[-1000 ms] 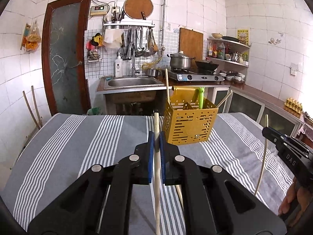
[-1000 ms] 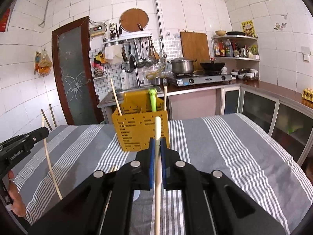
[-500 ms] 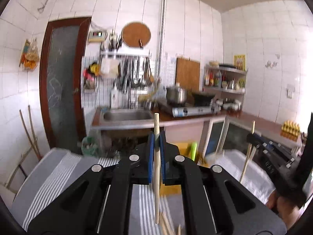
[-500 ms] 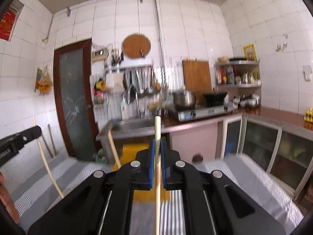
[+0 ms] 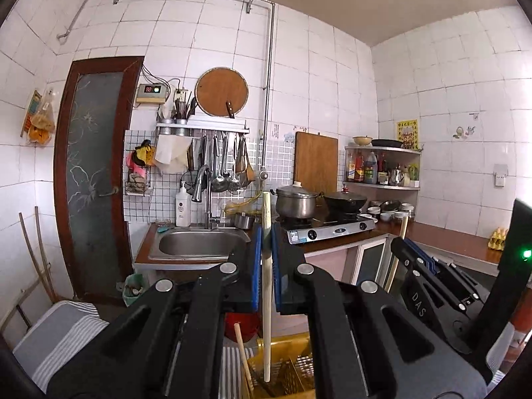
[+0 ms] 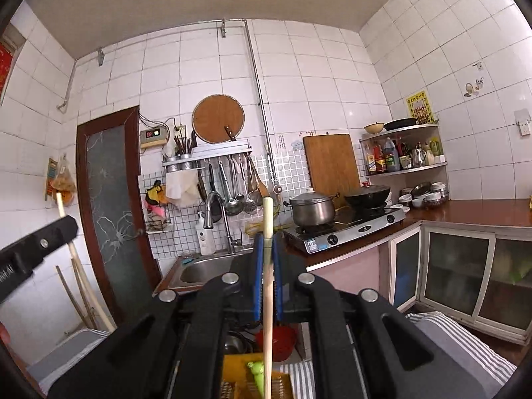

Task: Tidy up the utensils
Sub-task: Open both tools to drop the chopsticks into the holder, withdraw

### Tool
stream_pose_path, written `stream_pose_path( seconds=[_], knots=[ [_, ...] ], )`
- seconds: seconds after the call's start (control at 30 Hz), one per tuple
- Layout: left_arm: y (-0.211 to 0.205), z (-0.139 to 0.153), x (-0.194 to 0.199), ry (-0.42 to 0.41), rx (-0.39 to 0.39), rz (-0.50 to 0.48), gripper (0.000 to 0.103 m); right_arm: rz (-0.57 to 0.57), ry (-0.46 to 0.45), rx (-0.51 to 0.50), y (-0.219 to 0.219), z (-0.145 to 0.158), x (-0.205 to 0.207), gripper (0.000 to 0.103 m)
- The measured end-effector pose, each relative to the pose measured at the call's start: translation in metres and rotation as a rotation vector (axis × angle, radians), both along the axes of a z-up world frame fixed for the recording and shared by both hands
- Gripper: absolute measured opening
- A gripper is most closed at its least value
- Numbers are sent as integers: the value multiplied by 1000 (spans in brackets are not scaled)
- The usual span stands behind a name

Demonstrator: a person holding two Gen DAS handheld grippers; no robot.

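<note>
Striped cloth (image 5: pixel 56 329) under tiled kitchen walls; we count two chopsticks, left gripper (image 5: pixel 265 266) clamping one (image 5: pixel 266 299), right gripper (image 6: pixel 267 276) another (image 6: pixel 268 299), both upright over one yellow basket (image 5: pixel 286 365).

Bright, even daylight fills both views, sharp at centre. Fisheye bends the edges, black vignette in every corner.

1. The left claw (image 5: pixel 265 259) is closed, and its two blue pads (image 5: pixel 256 266) press on a pale chopstick (image 5: pixel 266 299) that stands upright between them.
2. The right claw (image 6: pixel 267 272) is closed in the same way on its own upright chopstick (image 6: pixel 268 316).
3. Both claws point level, toward the far wall.
4. In the left wrist view, the right claw (image 5: pixel 429 276) appears at the right side, near the left one.
</note>
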State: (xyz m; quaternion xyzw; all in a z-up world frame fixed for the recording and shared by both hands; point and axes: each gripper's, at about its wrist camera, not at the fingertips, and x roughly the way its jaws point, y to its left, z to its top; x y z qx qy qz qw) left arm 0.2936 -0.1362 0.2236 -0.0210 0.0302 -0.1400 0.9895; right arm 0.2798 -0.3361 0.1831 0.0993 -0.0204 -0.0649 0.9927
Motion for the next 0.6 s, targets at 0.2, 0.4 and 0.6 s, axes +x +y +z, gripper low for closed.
stream_pose_path(
  seconds=[0.2, 0.4, 0.6],
  knots=[
    [-10, -59, 44, 120, 9, -13, 5, 19, 69, -22, -4, -38, 26, 6],
    [2, -93, 65, 241, 27, -4, 5, 53, 173, -72, -1, -56, 29, 7],
    [38, -74, 45, 304, -20, 32, 54, 32, 271, -76, -5, -41, 3, 48]
  ],
)
